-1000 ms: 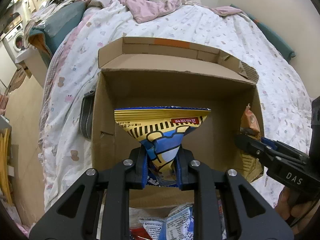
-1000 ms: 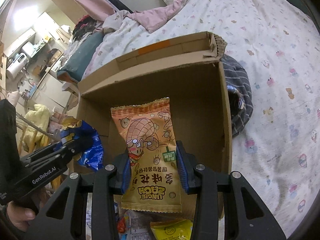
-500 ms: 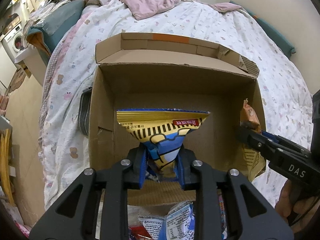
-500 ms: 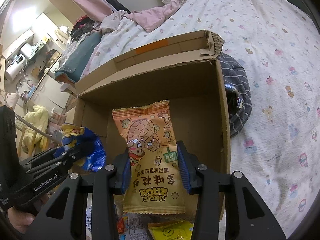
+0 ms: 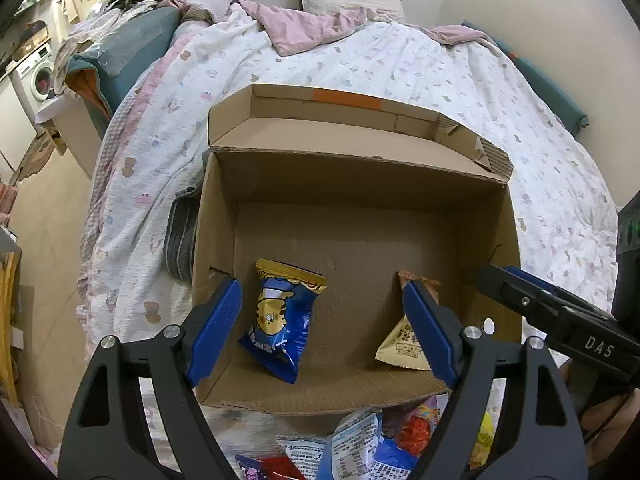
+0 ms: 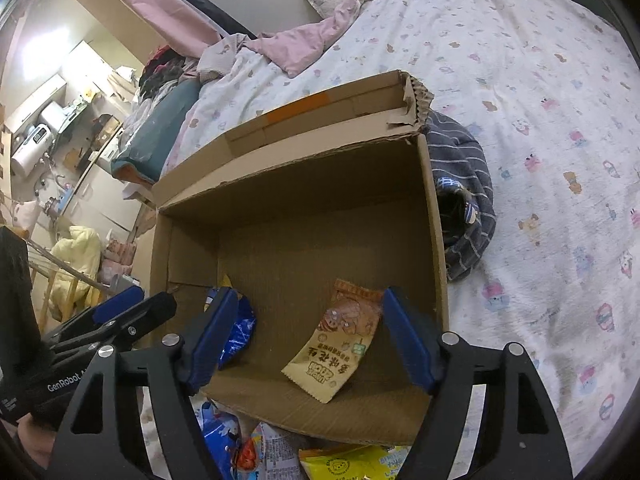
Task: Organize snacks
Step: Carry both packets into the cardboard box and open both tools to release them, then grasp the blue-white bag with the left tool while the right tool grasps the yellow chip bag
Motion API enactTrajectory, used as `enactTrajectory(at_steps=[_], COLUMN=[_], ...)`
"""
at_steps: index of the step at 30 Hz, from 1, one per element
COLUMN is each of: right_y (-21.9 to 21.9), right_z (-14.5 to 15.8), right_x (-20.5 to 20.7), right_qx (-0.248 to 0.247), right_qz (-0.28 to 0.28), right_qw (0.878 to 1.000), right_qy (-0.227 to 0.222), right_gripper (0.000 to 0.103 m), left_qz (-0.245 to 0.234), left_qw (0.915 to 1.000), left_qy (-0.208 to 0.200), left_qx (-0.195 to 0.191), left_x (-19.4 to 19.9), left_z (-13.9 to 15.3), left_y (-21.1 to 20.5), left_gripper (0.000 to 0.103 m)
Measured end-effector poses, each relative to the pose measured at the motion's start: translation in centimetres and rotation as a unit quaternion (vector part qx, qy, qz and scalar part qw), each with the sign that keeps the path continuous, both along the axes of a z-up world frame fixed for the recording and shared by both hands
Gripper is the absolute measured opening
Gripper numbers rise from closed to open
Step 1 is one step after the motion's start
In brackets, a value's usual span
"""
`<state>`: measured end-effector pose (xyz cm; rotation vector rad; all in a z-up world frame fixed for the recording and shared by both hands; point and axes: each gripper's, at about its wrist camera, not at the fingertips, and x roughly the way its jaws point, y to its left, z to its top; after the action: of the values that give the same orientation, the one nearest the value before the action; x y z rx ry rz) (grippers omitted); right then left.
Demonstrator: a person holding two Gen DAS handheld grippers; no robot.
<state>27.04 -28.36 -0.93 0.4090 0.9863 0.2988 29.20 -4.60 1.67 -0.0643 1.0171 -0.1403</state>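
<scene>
Now both packets, blue point(image 5: 280, 320) and orange point(image 6: 340, 340), lie lengthwise toward the box's point(image 5: 360, 184) back, each gripper just released.

The loose snack packets point(image 5: 360, 448) are cut off by the bottom edge.

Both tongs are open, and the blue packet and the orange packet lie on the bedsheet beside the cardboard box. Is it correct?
Not quite. The blue packet and the orange packet lie inside the cardboard box, on its floor, as both wrist views show. Both tongs are open, having just opened.
</scene>
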Motion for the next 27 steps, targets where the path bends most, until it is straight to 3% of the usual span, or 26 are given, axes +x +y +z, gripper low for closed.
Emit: enactTrajectory(at_steps=[20, 22, 25, 27], right_y=[-0.1, -0.2, -0.3, -0.5], right_z=[1.7, 2.0, 2.5, 2.8], right_x=[-0.4, -0.8, -1.4, -1.7], right_qx=[0.001, -0.003, -0.007, -0.006], right_qz=[-0.003, -0.008, -0.016, -0.017], right_qw=[1.000, 0.999, 0.999, 0.999], right_qy=[-0.025, -0.031, -0.041, -0.043], right_gripper=[0.078, 0.081, 0.088, 0.090], left_qz=[0.010, 0.013, 0.017, 0.019], left_qw=[0.9995, 0.9994, 0.9990, 0.9987], left_qy=[-0.029, -0.033, -0.040, -0.048], left_qx=[0.001, -0.002, -0.007, -0.006], left_x=[-1.1, -1.5, -2.1, -2.7], left_z=[1.3, 1.6, 2.0, 2.4], left_y=[0.6, 0.8, 1.0, 1.0], left_gripper=[0.081, 0.081, 0.093, 0.095])
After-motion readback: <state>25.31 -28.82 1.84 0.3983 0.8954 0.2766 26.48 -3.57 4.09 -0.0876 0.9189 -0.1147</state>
